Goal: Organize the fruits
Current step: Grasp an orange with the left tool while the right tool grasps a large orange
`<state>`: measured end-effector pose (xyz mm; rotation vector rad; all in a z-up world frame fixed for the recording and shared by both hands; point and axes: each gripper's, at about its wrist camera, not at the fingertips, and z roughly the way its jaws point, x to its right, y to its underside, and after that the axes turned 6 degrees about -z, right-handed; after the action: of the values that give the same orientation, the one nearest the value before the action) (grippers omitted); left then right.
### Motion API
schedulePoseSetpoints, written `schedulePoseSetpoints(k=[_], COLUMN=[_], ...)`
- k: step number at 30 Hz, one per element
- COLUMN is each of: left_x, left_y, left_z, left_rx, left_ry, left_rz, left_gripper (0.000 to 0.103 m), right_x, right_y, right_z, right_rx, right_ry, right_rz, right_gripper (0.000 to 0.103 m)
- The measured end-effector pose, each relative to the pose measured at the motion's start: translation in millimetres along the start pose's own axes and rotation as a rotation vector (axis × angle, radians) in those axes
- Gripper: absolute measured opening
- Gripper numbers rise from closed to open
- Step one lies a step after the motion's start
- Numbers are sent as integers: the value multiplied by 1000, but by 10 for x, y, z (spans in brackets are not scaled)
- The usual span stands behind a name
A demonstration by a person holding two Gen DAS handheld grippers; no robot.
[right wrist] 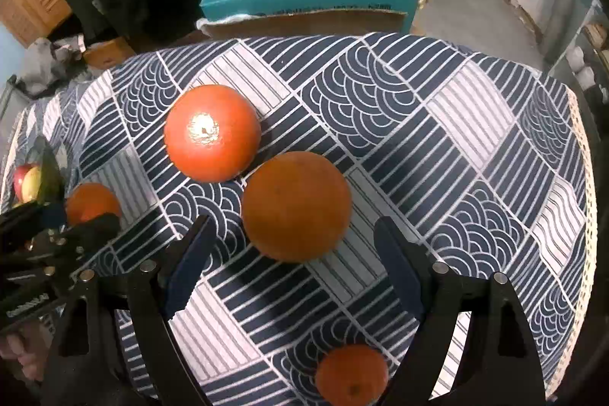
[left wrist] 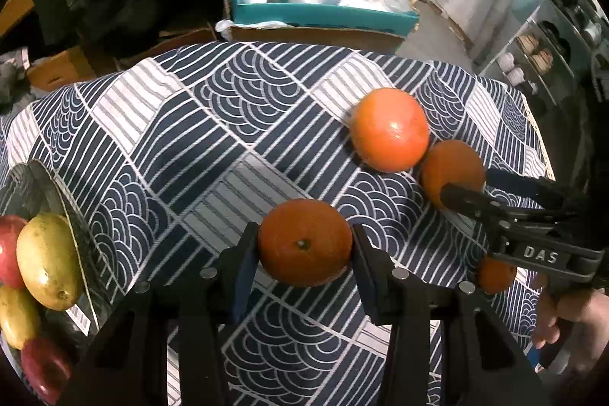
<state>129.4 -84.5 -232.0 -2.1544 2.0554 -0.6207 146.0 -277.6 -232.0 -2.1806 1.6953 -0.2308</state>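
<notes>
In the left wrist view, the left claw [left wrist: 304, 246] is clamped on a small orange [left wrist: 304, 241], a blue pad pressing each flank and the stem end turned toward the camera, the fruit apparently lifted clear of the patterned cloth on the surface [left wrist: 182, 147]. At the left edge a dark tray [left wrist: 34, 185] already carries mangoes [left wrist: 47, 259] and red apples [left wrist: 7, 250], which is presumably where this orange is bound. The hold sits on the fruit's widest part and the skin is smooth and round, so a tilt or jolt on the way could let it squirt out, drop and roll off the draped edge. A hard landing among the heaped fruit could also nudge a mango over the tray's rim. To the right, the right claw [left wrist: 470, 187] reaches around a second orange [left wrist: 451, 166], which lies against a bigger orange [left wrist: 390, 130]. In the right wrist view, the right claw [right wrist: 293, 261] stands wide with that second orange [right wrist: 297, 206] between its tips, neither pad touching it as far as I can judge. The big orange [right wrist: 212, 132] touches it or nearly so, so an off-centre closing could shove either one rolling. A little orange [right wrist: 352, 373] lies low between the fingers, close enough to be knocked by a descending claw.
</notes>
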Motion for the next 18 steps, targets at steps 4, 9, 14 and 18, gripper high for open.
schedulePoseSetpoints(k=[4,9,14,18], left_x=[-68,-105,-116,-117], left_y=[-1,1,1,3], left_z=[8,5,-36,-95], left_rx=[-4,-8,-3,6], left_ry=[3,6,12,16], left_rz=[-11,-14,-15,-13], left_gripper=[47,47,47,47], right_x=[4,-3,-32,-28], right_y=[-43,-67,-69,-44], right_z=[114,231,305,290], right_rx=[-11,-30,-45,-25], right_ry=[1,8,10,23], right_rz=[12,16,15,16], right_gripper=[85,84,67,65])
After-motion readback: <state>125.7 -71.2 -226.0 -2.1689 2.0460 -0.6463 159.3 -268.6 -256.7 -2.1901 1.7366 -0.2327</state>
